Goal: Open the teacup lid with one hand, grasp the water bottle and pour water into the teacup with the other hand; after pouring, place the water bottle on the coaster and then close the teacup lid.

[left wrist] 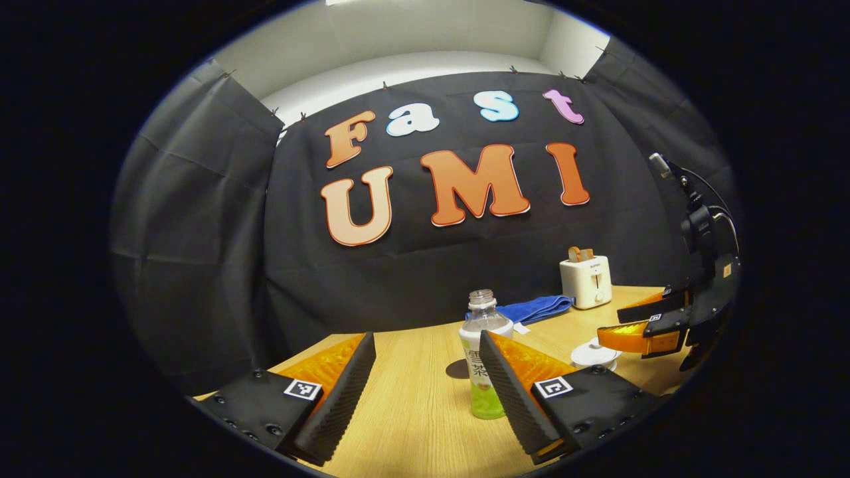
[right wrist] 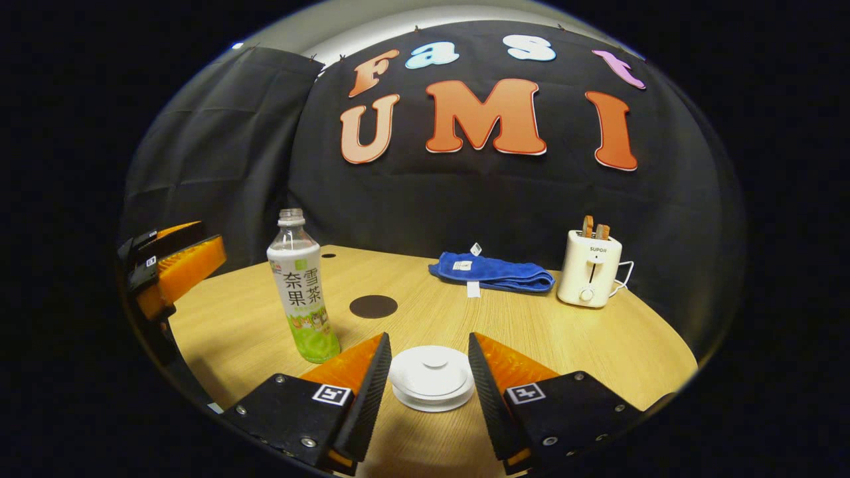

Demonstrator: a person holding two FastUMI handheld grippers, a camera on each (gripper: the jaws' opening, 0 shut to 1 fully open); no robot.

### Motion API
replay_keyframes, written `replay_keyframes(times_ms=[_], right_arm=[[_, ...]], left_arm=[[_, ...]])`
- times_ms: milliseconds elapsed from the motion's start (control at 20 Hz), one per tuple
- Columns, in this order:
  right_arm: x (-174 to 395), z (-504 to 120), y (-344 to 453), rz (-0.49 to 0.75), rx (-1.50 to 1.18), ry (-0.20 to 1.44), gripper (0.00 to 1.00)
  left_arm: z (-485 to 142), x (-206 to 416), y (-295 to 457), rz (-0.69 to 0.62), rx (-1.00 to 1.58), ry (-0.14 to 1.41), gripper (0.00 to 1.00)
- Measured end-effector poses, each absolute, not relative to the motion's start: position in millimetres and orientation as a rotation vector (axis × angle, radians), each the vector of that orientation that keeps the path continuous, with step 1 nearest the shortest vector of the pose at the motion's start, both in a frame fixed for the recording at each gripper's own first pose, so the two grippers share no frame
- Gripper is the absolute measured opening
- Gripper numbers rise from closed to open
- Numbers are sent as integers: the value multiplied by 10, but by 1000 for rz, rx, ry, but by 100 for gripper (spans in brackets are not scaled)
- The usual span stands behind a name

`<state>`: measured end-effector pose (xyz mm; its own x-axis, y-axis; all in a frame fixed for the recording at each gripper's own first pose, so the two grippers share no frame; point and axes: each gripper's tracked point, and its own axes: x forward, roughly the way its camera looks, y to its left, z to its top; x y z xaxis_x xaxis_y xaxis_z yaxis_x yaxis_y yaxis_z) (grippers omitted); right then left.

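Observation:
A clear water bottle (left wrist: 479, 332) with a green and white label and no cap stands on the wooden table (left wrist: 412, 411). It is just ahead of my open left gripper (left wrist: 426, 338), partly behind its right finger. A white teacup with its lid (right wrist: 431, 378) on sits low between the fingers of my open right gripper (right wrist: 428, 338); I cannot tell whether they touch it. The bottle (right wrist: 302, 292) stands to the left of that cup. A dark round coaster (right wrist: 373, 306) lies behind them. In the left gripper view, the right gripper (left wrist: 611, 324) hovers by the teacup (left wrist: 594, 353). The left gripper (right wrist: 212, 238) is at the far left of the right gripper view.
A folded blue towel (right wrist: 491, 272) lies at the back of the table. A cream toaster (right wrist: 590, 269) with toast in it stands at the back right. The black cloth wall closes off the far side. The table's curved edge runs close on the right.

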<state>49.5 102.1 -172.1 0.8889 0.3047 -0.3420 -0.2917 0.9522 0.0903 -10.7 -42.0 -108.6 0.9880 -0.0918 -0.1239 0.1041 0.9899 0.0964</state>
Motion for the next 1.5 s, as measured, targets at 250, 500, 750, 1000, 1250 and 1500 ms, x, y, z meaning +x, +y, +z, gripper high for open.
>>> replay_keyframes(times_ms=[250,500,750,1000,1250,1500], right_arm=[[627,-1900,1054,317,11,411,59],[679,-2020,1078,319,-22,459,47],[728,-2004,1091,325,-1,461,22],[711,-1985,1031,323,22,469,21],[652,-1730,1011,340,48,400,19],[626,-1539,807,296,76,366,19]], left_arm=[[-1240,-49,-480,-121,87,161,97],[-1358,21,-507,-127,88,194,100],[-1399,67,-534,-138,93,203,100],[-1486,68,-675,-175,81,222,100],[-1710,76,-944,-240,7,278,100],[-1936,175,-1112,-269,-17,351,100]])
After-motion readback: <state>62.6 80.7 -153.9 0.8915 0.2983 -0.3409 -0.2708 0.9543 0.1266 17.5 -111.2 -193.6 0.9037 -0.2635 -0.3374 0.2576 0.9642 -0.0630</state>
